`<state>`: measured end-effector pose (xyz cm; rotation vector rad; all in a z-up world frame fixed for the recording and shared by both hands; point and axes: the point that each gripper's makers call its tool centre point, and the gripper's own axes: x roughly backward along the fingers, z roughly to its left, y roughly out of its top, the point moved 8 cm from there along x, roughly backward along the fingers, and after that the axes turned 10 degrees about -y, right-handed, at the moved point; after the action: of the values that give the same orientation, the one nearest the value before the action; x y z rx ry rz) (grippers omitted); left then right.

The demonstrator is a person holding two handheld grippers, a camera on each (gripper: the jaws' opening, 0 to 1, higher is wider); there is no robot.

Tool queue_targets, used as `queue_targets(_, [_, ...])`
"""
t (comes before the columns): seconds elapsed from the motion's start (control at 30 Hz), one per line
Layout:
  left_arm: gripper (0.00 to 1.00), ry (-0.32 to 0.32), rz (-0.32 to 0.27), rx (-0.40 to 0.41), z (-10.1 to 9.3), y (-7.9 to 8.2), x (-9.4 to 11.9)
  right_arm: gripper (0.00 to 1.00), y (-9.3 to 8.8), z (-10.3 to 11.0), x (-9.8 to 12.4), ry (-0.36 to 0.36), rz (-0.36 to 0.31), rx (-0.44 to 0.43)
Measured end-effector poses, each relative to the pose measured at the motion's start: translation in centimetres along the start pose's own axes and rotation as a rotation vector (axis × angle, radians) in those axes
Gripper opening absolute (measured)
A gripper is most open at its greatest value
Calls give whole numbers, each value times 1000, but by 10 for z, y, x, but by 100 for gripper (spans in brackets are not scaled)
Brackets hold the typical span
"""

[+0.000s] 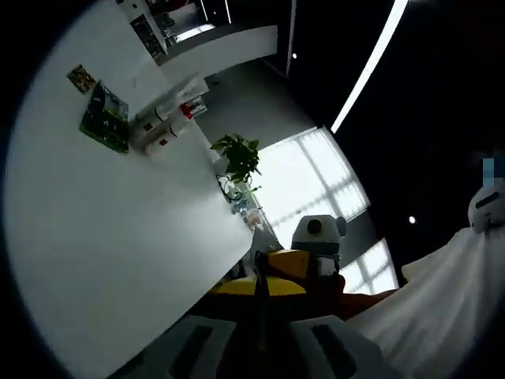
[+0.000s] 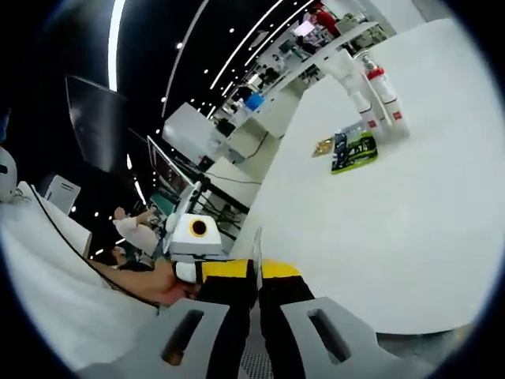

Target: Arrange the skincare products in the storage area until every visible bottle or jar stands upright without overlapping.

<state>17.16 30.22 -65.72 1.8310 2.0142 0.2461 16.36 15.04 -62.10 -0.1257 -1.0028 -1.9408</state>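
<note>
Potted plant (image 1: 237, 162) at white table (image 1: 102, 237) edge; bright window (image 1: 312, 178) behind

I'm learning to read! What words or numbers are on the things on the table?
None can be read.
Green packet: print on it, too blurred to read.
Small packet beside it: too small to read.
White bottles with red caps: red marks on them, too small to read.
</note>
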Motion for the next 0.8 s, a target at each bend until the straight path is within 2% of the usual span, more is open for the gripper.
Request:
queue_targets(0.13, [0,-43,-50,31,-1,2,2,7,5,-3,0,-25,-48,8])
queue_targets(0.23, [0,-32,-41,35,0,1,3,6,5,-6,0,-52,-56,10])
queue_targets(0.4, [0,-33,-69,45,1,3,5,7,10,-13,1,-104,-92,-4])
queue_targets(0.47, [0,-25,-86,43,3,4,7,11,12,-11,1,-88,-116,-18])
queue_targets(0.57, [0,-40,-129,40,2,8,8,20,11,-10,-1,-79,-111,-21])
queue_targets(0.7, [0,-70,-150,46,0,10,7,29,8,-7,-4,-82,-101,0])
queue_targets(0.8, [0,-86,-154,48,-2,10,4,29,6,-5,-4,-63,-77,-9])
